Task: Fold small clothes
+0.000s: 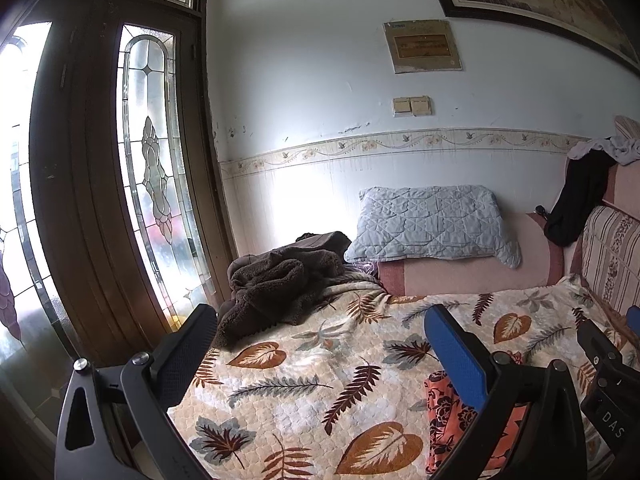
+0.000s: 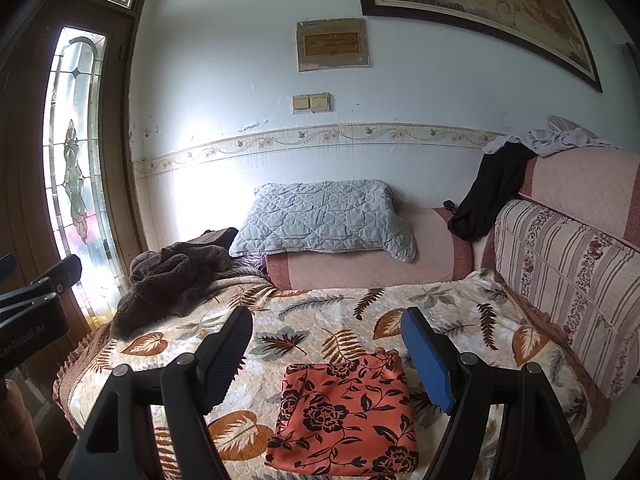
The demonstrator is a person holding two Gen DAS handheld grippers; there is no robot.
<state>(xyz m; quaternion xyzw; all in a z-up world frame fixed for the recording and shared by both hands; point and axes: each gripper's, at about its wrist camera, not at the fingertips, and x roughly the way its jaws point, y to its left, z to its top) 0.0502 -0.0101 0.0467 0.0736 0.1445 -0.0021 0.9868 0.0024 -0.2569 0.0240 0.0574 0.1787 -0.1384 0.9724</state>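
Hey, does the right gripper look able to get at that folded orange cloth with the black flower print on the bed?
Probably yes. The right gripper is open and empty, and the folded orange cloth with black flowers lies flat on the leaf-patterned blanket just ahead between its fingers, with nothing on top or in between.

One folded floral cloth (image 2: pixel 344 414), one brown fleece garment (image 2: pixel 172 284), one grey pillow (image 2: pixel 324 216), two light switches (image 2: pixel 311 103).
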